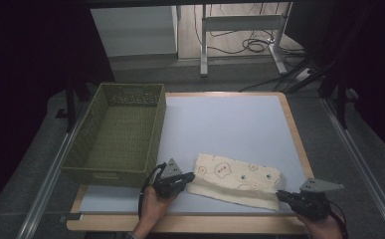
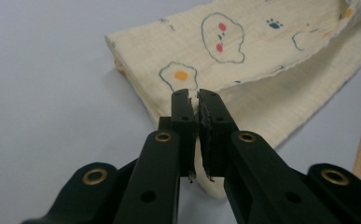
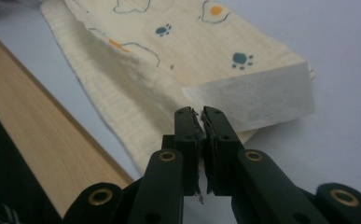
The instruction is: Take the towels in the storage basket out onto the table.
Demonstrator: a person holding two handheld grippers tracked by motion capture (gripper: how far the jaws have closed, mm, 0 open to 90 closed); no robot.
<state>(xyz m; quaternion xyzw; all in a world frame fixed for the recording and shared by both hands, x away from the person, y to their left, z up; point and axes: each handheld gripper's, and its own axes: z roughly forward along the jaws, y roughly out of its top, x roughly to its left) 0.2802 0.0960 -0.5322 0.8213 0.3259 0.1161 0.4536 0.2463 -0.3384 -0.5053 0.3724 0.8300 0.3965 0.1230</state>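
A cream cloth (image 1: 232,174) printed with fried eggs and paw marks lies folded near the front of the pale mat (image 1: 230,124). My left gripper (image 1: 190,179) sits at the cloth's near left corner. In the left gripper view its jaws (image 2: 197,100) are shut, with the cloth's (image 2: 243,51) lower edge pinched between them. My right gripper (image 1: 279,195) is at the near right corner. There its jaws (image 3: 202,114) are shut on the cloth's (image 3: 169,60) edge, just beside a white label (image 3: 257,98). The upper layer stands a little off the lower one.
A green woven basket (image 1: 80,149) stands with nothing in it at the left of the mat, close behind my left gripper. The wooden table edge (image 1: 190,224) runs along the front. Metal rails (image 1: 364,169) flank both sides, and a desk frame with cables (image 1: 249,45) stands beyond.
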